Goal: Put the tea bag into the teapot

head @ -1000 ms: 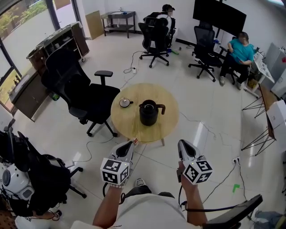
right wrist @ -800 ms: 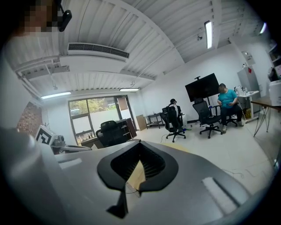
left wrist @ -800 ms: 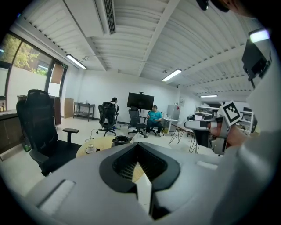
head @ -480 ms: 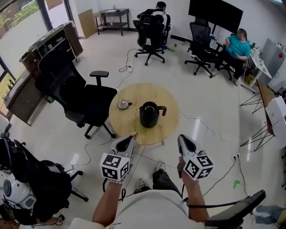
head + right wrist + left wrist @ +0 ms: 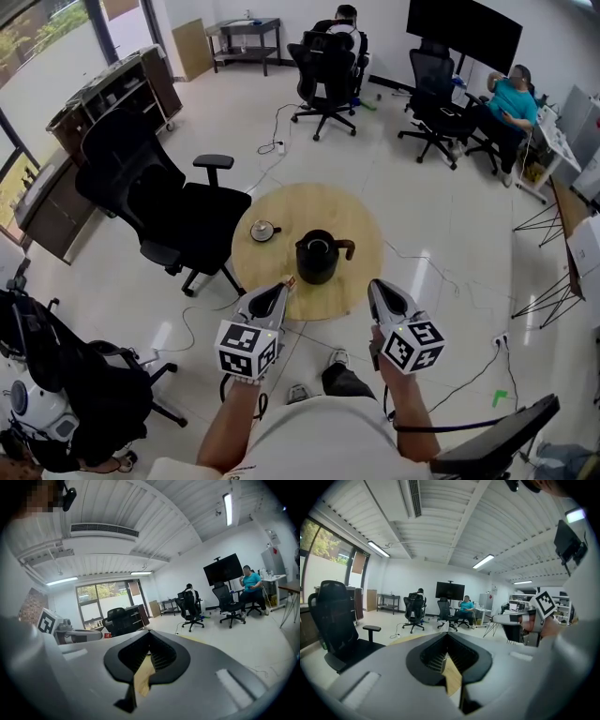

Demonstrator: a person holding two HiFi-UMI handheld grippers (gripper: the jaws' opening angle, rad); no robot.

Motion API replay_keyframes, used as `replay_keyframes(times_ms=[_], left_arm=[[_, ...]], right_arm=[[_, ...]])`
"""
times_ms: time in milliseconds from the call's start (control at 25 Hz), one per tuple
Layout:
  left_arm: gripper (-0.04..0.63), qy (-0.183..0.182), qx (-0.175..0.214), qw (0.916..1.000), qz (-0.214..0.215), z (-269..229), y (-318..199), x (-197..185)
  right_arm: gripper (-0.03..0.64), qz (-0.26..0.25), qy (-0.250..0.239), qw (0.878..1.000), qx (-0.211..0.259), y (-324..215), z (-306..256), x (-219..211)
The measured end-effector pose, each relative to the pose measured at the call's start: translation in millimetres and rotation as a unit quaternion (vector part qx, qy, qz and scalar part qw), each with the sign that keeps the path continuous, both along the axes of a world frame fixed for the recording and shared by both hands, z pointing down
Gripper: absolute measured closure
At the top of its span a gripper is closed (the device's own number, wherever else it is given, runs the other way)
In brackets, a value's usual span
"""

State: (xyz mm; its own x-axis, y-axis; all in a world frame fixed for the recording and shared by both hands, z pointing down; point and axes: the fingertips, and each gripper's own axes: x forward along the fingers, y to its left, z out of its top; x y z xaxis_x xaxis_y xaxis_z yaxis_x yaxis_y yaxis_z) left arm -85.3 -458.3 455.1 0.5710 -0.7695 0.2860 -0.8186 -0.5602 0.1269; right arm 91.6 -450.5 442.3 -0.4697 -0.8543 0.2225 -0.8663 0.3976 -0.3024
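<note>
Tea bag (image 5: 289, 280): a small pale scrap with a red tag, pinched at the tip of the left tool (image 5: 283, 287) at lower centre of the head view, over the near edge of the round wooden tabletop (image 5: 309, 199). The left tool's jaws are pressed together on it; the right gripper view also shows the red tag (image 5: 107, 635) at that tip. The teapot (image 5: 318, 257), black, squat, its mouth uncovered and facing up, stands at centre of frame, just up and right of the left tool's tip, along the line of that tool's long axis. What looks like its round lid (image 5: 264, 230) lies to its left. The right tool (image 5: 374, 285), jaws together and empty, sits at lower right, about as near the teapot.
</note>
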Motion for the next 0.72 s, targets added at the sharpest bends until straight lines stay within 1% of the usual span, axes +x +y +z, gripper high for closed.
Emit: replay_keyframes(times_ms=[360, 600, 720], left_arm=[[0.583, -0.008, 0.005, 1.0, 0.001, -2.3, -54.9, 26.2], [0.581, -0.019, 0.011, 0.9998, 0.005, -10.0, -90.2, 39.8], [0.581, -0.024, 0.008, 0.9997, 0.007, -6.2, -104.7, 46.2]], right_arm=[[0.627, -0.014, -0.004, 1.0, 0.002, -50.0, -2.1, 11.4], [0.627, -0.017, -0.008, 1.0, 0.004, -77.4, -7.6, 22.0], [0.627, -0.019, -0.009, 1.0, 0.001, -87.1, -5.2, 25.5]])
